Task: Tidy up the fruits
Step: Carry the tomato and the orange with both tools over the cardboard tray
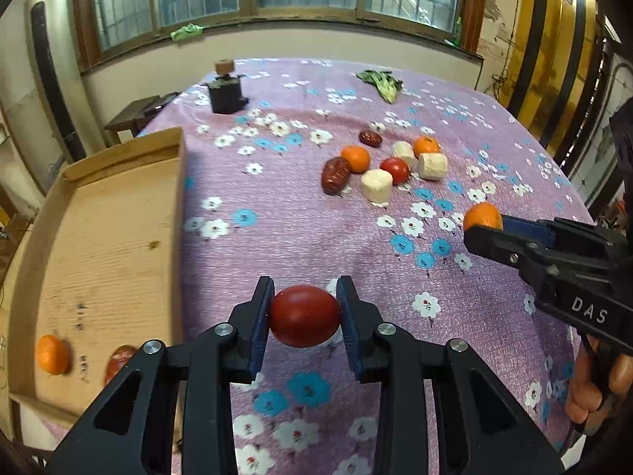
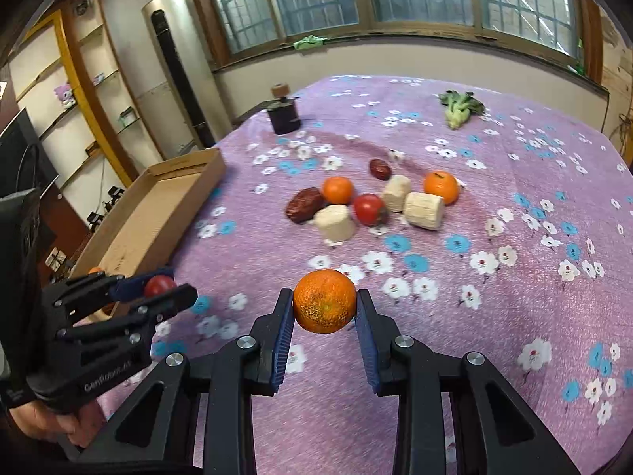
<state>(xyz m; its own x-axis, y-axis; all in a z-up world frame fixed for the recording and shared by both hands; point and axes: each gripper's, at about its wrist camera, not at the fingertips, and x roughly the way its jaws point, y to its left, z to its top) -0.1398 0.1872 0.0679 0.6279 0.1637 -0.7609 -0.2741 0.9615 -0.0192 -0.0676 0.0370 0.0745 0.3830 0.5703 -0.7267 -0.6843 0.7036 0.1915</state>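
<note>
A smooth red tomato [image 1: 305, 315] sits clamped between the blue pads of the left hand-held gripper [image 1: 305, 308], clear of the cloth and just beside the shallow plywood tray [image 1: 118, 237] on the left. A pebbly orange mandarin [image 2: 324, 301] is pinched the same way in the right hand-held gripper [image 2: 324, 308], held above the middle of the counter [image 2: 494, 316], which is covered in a purple cloth printed with white and blue flowers. Both pairs of jaws are closed on their fruit, pads pressing either side.

Inside the tray lie one orange mandarin [image 1: 52, 354] and a wrinkled dark-red date [image 1: 118, 362], partly hidden by the left gripper's frame. That looks like the sorted share so far: two pieces in, two more in the air.

Well apart from the tray, a loose cluster remains on the cloth: two more mandarins [image 2: 337, 189], another red tomato [image 2: 370, 209], a large brown-red date [image 2: 304, 204], a smaller date [image 2: 380, 169] and three pale cream cylinders [image 2: 423, 210] touching or just beside one another. I cannot tell what the cylinders are, or whether they count as fruit.

Farther off lie a green leafy vegetable [image 2: 459, 109] and a small black device with a wooden knob [image 2: 283, 113]. By this showing the job is under halfway.
</note>
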